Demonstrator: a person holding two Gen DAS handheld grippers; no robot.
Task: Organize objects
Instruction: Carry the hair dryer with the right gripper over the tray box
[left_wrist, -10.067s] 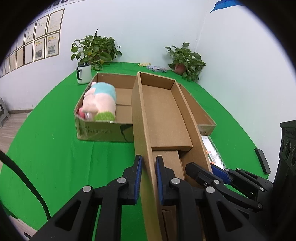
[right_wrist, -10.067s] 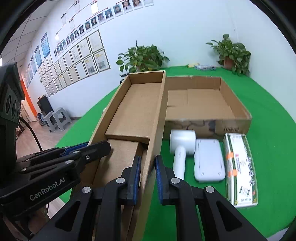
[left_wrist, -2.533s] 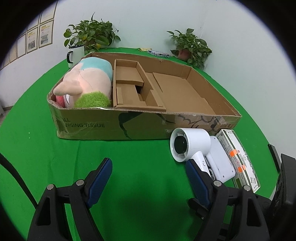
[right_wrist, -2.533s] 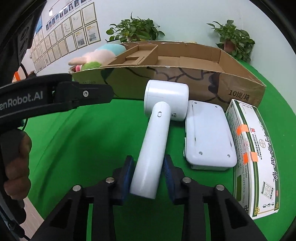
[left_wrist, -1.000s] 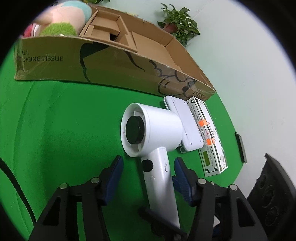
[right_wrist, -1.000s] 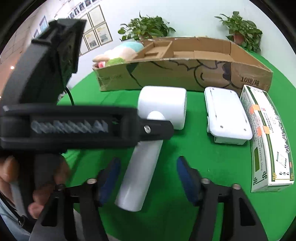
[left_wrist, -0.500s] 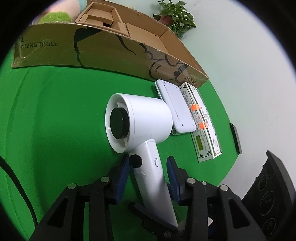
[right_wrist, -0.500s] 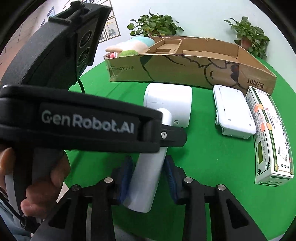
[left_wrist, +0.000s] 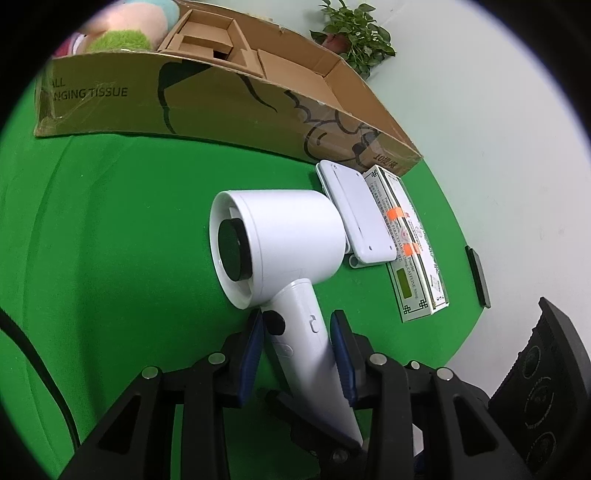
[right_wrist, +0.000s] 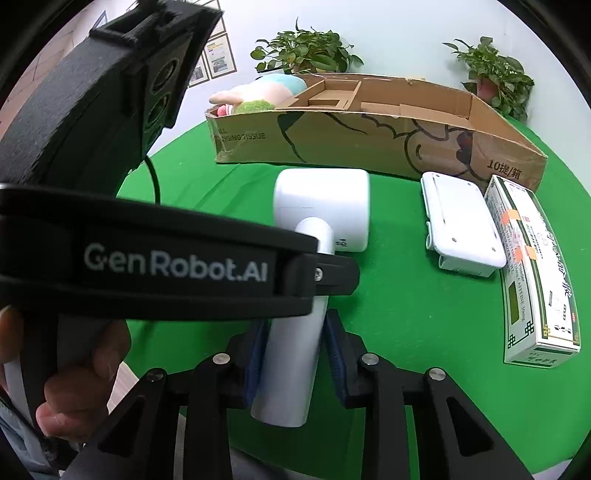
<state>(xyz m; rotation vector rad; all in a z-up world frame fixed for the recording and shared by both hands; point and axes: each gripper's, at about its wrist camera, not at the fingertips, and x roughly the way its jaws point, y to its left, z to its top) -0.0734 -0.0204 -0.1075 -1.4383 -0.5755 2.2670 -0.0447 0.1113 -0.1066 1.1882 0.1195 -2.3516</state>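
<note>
Both grippers have closed on the hair dryer (left_wrist: 280, 236) handle since a second ago — the left gripper (left_wrist: 297, 354) higher up by the buttons, the right gripper (right_wrist: 295, 363) near the butt, fingers clamped. It hangs in front of the cardboard box (right_wrist: 369, 136), likely headed inside. Green worktop (left_wrist: 129, 221); behind the box, potted plants (right_wrist: 306, 51) against a white wall.

Left claw (left_wrist: 297, 349) and right claw (right_wrist: 295, 356) both clamp the white hair-dryer handle (left_wrist: 314, 354), left claw nearer its head; bare fingers (right_wrist: 79, 373) grip the left unit.
</note>
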